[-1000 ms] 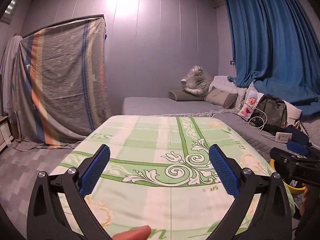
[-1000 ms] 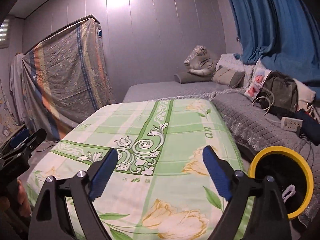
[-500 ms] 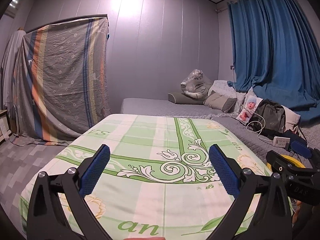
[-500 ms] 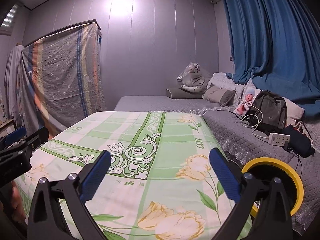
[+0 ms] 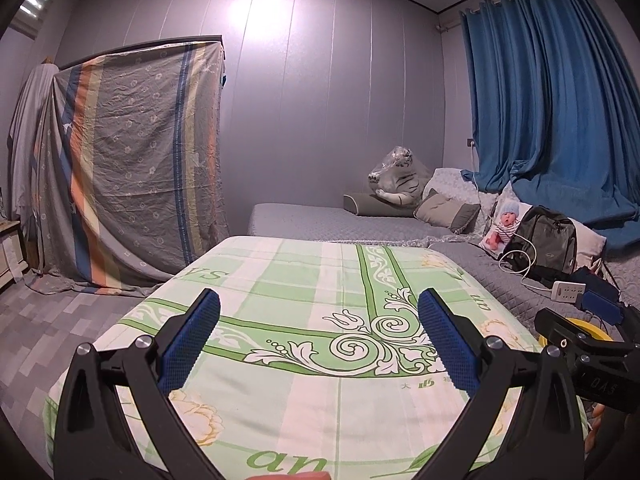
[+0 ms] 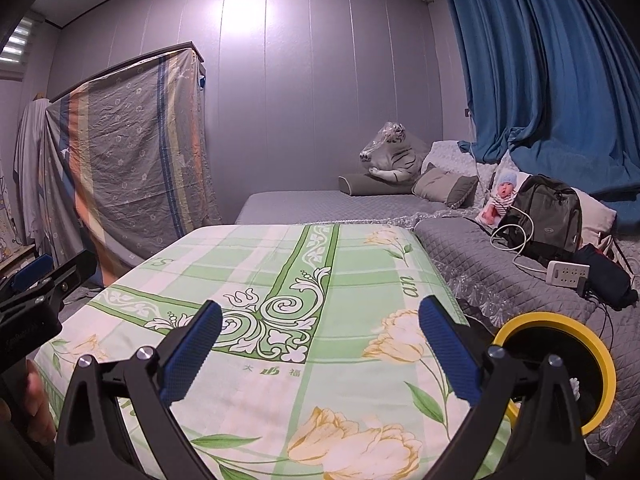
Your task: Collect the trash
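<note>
Right claw [image 6: 320, 354] just spread fully, now wide open, empty. Left claw [image 5: 319, 344] also wide, empty. Table [image 6: 248, 276] shows no trash. Yellow-rimmed bin [image 6: 600, 360] just right; likely collection done.

Matt printed cloth sheet [image 5: 304, 280]; glossy yellow plastic rim [image 6: 600, 344]

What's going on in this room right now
A person holds a two-finger tool in each hand over a table covered with a green floral cloth. The left tool and right tool both stand open with nothing between their pads. No trash shows on the cloth. A yellow-rimmed bin sits to the right, beside the grey bed.
</note>
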A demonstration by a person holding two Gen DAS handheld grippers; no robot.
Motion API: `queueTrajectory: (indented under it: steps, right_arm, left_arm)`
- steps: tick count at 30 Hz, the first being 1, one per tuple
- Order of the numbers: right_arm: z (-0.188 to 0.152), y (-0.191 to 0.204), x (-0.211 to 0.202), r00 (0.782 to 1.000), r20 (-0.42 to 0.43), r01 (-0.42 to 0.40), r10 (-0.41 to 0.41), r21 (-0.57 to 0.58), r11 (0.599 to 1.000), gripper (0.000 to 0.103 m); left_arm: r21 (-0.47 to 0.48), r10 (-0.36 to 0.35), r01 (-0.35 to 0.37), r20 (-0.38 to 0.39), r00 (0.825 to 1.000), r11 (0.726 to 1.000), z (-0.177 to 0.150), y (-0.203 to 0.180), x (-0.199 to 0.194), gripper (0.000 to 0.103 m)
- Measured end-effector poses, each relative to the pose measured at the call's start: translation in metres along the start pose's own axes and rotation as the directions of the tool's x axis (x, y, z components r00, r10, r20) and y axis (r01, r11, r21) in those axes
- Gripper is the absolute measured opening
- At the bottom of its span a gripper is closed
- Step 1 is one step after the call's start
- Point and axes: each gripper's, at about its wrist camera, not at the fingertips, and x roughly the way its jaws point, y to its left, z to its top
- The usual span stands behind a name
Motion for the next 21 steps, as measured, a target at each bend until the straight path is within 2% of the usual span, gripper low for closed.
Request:
queueTrajectory:
  steps: [21]
  right_arm:
    - [0.0025,-0.0051,-0.0024,1.0,-0.005,-0.006,0.006,0.048,0.999,0.095]
  left_arm:
    - [0.016,-0.001,0.001,0.002,1.0,1.0,0.0002,-0.003,-0.0012,0.095]
